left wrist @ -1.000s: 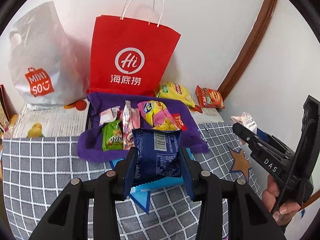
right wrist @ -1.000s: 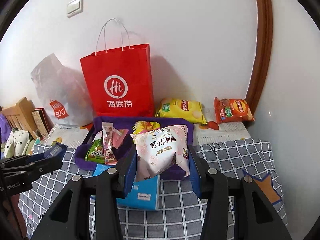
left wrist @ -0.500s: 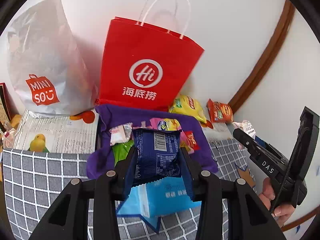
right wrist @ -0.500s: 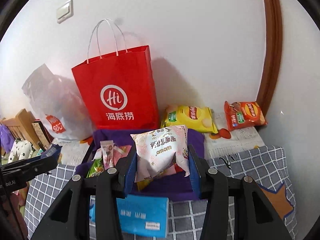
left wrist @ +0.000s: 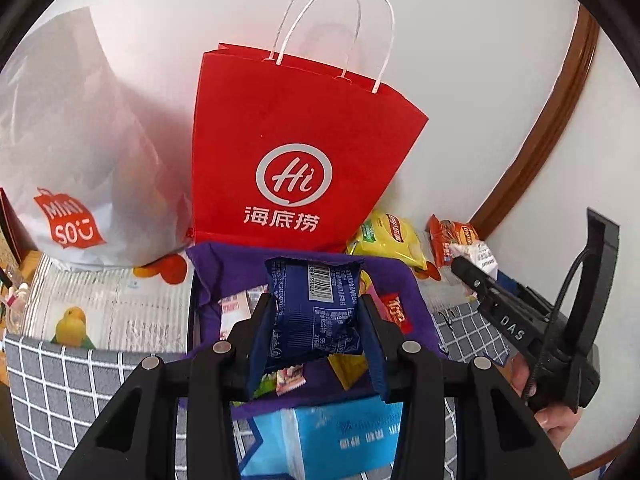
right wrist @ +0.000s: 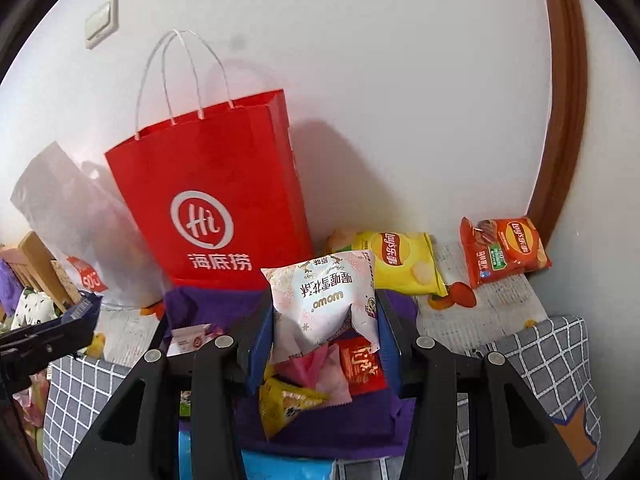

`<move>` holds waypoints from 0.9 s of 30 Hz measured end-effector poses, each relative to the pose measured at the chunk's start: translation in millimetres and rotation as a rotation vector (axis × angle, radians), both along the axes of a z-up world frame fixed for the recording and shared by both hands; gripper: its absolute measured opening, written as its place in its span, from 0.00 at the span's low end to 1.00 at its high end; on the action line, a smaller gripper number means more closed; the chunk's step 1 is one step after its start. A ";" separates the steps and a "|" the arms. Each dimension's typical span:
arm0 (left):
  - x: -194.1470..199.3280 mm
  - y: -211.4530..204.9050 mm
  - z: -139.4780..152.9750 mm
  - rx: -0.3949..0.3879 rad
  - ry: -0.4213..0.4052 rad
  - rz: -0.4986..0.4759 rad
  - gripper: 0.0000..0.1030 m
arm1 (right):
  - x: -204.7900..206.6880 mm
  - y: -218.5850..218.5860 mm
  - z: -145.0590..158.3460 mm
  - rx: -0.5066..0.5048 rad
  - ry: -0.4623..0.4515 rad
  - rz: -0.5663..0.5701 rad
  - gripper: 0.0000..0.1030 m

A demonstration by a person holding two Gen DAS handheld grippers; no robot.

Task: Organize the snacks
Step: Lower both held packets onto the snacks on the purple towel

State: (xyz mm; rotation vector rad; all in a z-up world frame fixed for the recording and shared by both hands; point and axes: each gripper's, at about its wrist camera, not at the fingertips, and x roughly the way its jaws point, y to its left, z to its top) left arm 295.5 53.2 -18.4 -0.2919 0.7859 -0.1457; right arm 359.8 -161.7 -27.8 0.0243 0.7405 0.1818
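Observation:
My left gripper is shut on a dark blue snack packet and holds it above a purple fabric bin with several small snacks inside. My right gripper is shut on a white and pink snack packet over the same purple bin, above a red packet and a yellow packet. In the left wrist view the right gripper appears at the right with the white packet at its tip. A red paper bag stands just behind the bin.
A grey Miniso plastic bag leans left of the red bag. A yellow Lay's chip bag and an orange Lay's bag lie by the wall at the right. A light blue packet lies on the checked cloth in front.
Both grippers have moved forward with their packets, from over the checked cloth to over the purple bin. The red bag looms larger.

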 end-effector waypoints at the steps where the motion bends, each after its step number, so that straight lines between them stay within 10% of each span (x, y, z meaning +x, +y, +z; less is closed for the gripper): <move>1: 4.1 -1.2 -1.8 0.004 0.000 0.000 0.38 | 2.9 -0.9 -3.5 0.002 0.006 -0.002 0.45; 27: 65.9 13.4 -45.3 -0.027 0.090 0.012 0.38 | 43.5 -25.5 -63.0 -0.084 0.171 -0.006 0.45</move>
